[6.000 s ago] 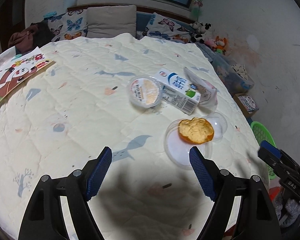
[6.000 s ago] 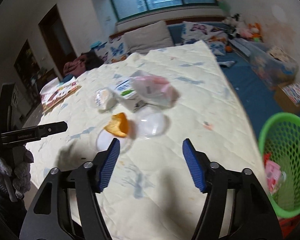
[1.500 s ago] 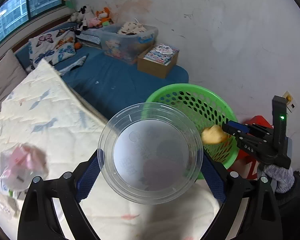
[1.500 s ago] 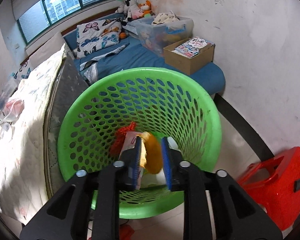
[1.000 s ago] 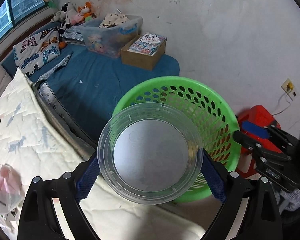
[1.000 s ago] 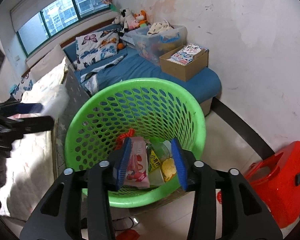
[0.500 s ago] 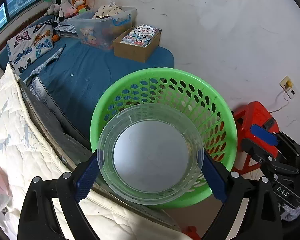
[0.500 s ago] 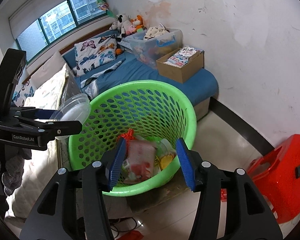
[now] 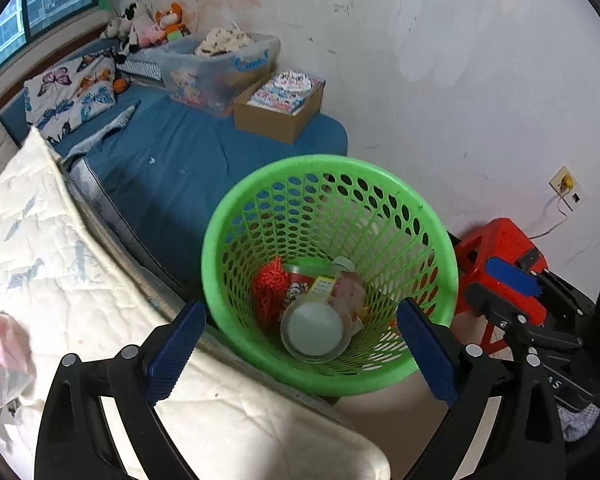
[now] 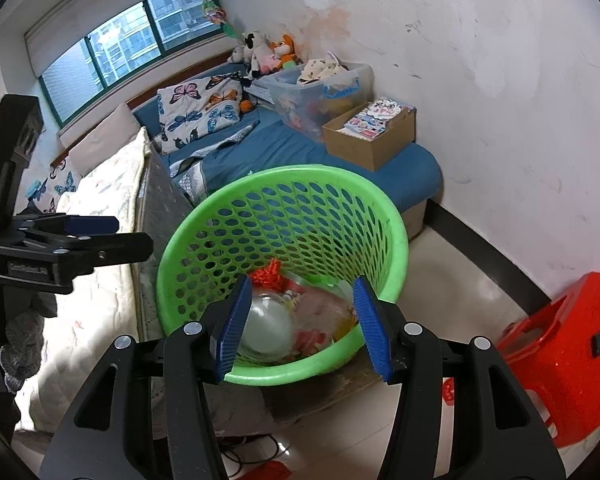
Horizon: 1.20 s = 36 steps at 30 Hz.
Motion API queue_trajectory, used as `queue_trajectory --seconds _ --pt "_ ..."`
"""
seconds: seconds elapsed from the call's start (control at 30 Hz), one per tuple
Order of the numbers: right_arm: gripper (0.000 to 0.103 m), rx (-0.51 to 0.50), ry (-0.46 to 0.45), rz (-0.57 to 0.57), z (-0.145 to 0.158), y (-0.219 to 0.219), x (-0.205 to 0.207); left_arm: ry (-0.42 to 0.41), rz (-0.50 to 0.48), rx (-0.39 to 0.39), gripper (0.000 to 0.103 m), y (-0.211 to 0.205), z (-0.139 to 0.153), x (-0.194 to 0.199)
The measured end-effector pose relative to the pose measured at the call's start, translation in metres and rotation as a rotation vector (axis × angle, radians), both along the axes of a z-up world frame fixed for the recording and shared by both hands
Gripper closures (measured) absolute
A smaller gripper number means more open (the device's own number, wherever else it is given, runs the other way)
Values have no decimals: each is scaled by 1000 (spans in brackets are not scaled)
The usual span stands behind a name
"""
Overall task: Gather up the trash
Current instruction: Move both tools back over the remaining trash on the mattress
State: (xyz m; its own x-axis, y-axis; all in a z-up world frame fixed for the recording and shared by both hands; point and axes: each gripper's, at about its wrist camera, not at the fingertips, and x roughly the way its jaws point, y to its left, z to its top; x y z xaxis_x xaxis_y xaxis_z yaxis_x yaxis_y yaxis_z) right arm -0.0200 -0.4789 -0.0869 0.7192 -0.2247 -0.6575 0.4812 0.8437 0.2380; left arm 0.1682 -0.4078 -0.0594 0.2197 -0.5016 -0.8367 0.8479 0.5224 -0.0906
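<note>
2 hand-held grippers hover over a green plastic basket (image 9: 428, 216) that stands on the floor between a mattress edge and a white wall. The left gripper (image 9: 298, 354) has its blue-padded jaws spread wide apart and holds nothing; the basket's near rim shows between its fingers. The right gripper (image 10: 302, 326) also has its jaws parted and empty, poised just above the basket's near rim. Inside the basket, a clear round plastic container (image 9: 315, 330) lies on top of the heap, its mouth facing up toward the left camera. Beside it sit a red mesh net (image 9: 269, 286), a red-and-white printed wrapper (image 9: 300, 286), a pale pink crumpled bag (image 9: 350, 290) and a small yellow scrap, partly hidden, near the wall of the basket. From the right wrist view the same container (image 10: 266, 326) appears as a cloudy dome just beside the left pad. A quilted cream bedspread (image 9: 60, 272) covers the mattress to the left of the basket, and a pink-and-clear plastic bag (image 9: 2, 356) rests on it near the frame's edge, well apart from the basket. A red plastic stool (image 10: 564, 352) stands on the tiled floor to the basket's right. Behind, on a blue mat (image 9: 188, 160), sit a cardboard box of picture books (image 9: 278, 110), a clear storage tub (image 9: 220, 72) and a row of plush toys
</note>
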Motion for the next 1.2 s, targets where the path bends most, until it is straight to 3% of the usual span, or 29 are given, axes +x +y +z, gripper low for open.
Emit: queue_trajectory --seconds 0.43,0.83,1.2 --pt "40 -26 -19 97 16 43 21 -82 117 -87 10 102 25 -10" --pt "34 -32 -27 262 28 102 70 -121 381 -108 10 237 36 17" --pt "32 8 -38 445 39 163 131 -105 601 -102 10 340 28 48"
